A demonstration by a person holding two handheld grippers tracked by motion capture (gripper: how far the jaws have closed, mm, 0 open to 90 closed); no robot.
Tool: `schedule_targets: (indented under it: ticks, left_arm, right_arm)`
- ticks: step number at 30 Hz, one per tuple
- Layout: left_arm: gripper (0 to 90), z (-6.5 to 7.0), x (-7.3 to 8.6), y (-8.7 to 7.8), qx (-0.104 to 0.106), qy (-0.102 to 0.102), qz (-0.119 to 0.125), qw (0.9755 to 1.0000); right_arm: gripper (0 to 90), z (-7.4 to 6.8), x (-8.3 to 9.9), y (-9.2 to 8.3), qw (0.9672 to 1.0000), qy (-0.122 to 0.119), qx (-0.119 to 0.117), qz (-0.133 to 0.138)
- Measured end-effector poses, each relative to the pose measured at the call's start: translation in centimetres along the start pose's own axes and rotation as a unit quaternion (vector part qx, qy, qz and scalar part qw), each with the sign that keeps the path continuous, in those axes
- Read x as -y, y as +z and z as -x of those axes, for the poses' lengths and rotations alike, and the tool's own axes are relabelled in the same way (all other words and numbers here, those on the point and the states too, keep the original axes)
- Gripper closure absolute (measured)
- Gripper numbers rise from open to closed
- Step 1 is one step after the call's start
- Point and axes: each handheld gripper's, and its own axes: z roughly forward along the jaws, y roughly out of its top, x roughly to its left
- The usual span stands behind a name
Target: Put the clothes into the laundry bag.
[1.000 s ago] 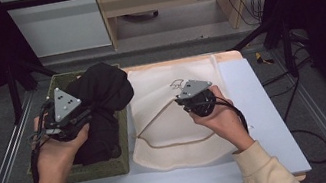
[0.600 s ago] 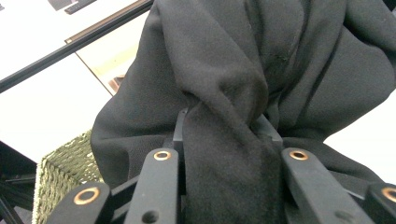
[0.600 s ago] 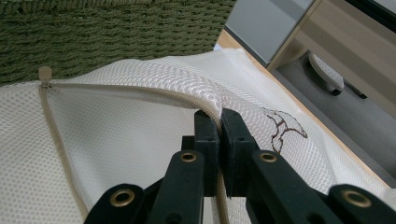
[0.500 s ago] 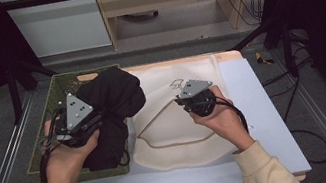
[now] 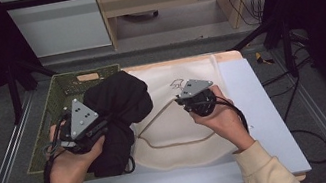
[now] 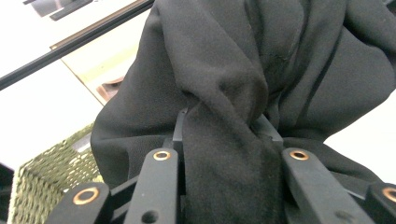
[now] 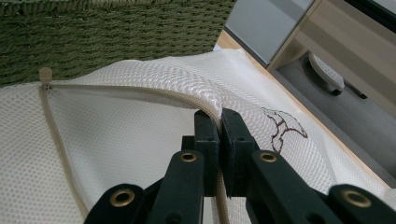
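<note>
A: Left hand-held gripper (image 5: 88, 135), left of centre in the high view, clamped on a thick bunch of the black garment (image 5: 119, 112). Jaws part-way closed, fabric packed between them in the left gripper view (image 6: 229, 154).

B: And the garment's place?

A: Draped from the basket (image 5: 58, 97) at upper left, spilling over its right rim toward the mesh bag (image 5: 178, 134) at centre. Lower end hanging down by the counter (image 5: 260, 105) edge, near the left hand (image 5: 70, 168).

B: Right side?

A: Right hand-held gripper (image 5: 192, 101) pinched fully shut on the bag's zipper edge (image 7: 205, 109), lifting that lip just off the counter. Zipper tape running away to the left in the right gripper view, pull tab (image 7: 45, 74) at upper left beside the basket wall.

B: Best way through this step?

A: Probably stuffing the garment into the bag. Worth keeping the right pinch steady and raised so the mouth gapes. Then carrying the bunch across, low, and leading with the gripped end into the opening, not over the top of it.

B: Risks?

A: Loose tail likely to drag and catch on the basket rim or fall outside the mouth. Better to push deep before letting go, then regrip the trailing part. Opening looks narrow from above; hard to judge how wide.
</note>
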Motion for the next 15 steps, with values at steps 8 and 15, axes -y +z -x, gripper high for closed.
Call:
schedule_targets:
  ticks: [8,15]
  left_arm:
    - [68.7,1.5,-0.3,-0.1,0.017,0.009,0.007,0.9998]
    - [68.7,2.5,-0.1,0.4,0.029,0.012,0.009,0.9995]
  right_arm:
    - [86.4,0.0,0.0,-0.1,1.0,0.003,-0.001,0.001]
    - [86.4,0.2,0.0,-0.1,1.0,0.005,-0.004,0.003]
